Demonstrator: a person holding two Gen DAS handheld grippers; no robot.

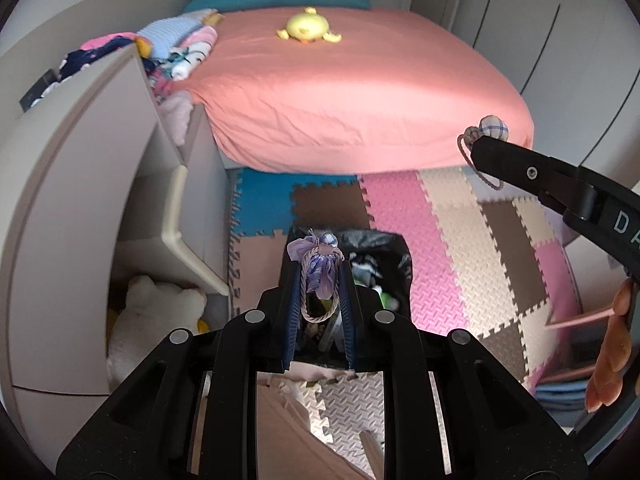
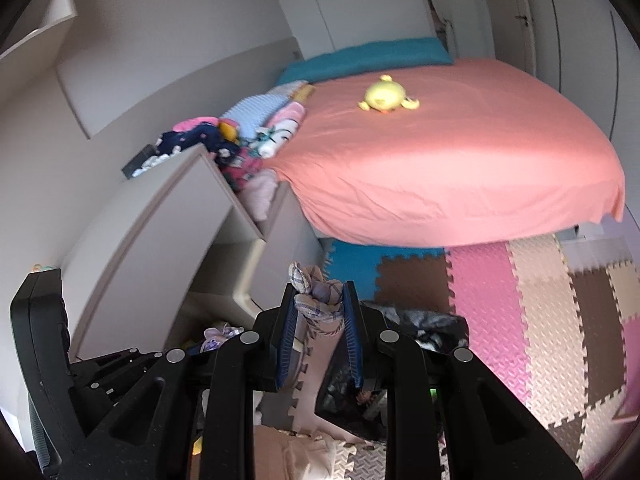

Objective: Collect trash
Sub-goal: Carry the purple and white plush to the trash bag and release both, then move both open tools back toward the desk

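Above the black-lined trash bin (image 1: 394, 248) on the foam floor mat (image 1: 460, 240), the left tool (image 1: 320, 276) pinches a purple fabric sachet (image 1: 320, 268) (cord loop dangling) while the right tool (image 2: 320, 308) clamps a checked fabric sachet (image 2: 316, 292).

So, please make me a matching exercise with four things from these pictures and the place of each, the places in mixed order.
Things:
1. yellow duck toy
2. purple fabric bundle
3. checked fabric bundle
4. white plush toy

Places:
A. in the low open compartment of the beige cabinet
B. held in the right tool
C. on the pink bed
D. held in the left tool, above the black trash bag

Pairs: 1-C, 2-D, 3-B, 4-A
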